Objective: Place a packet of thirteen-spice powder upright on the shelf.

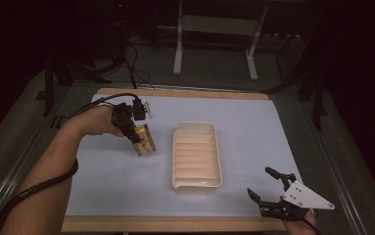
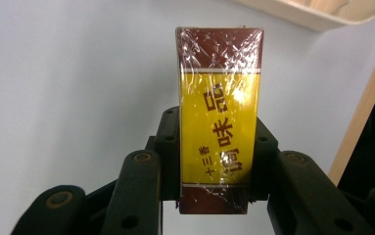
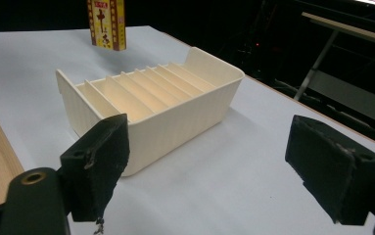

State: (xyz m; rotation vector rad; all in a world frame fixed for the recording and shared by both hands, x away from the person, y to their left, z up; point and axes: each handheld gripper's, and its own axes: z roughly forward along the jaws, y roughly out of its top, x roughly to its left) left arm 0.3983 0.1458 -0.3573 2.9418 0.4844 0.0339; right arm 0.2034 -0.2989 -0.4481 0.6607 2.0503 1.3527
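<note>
From above, your left gripper [image 1: 137,134] holds the yellow-and-maroon box [image 1: 144,141] above the counter [image 1: 253,127], just left of the cream slotted tray [image 1: 197,182]. In the left gripper view, the jaws clamp the box's lower half; its slick film wrap could let it slip. In the right gripper view, your right gripper [image 3: 224,171] waits near the tray, jaws wide and empty
</note>
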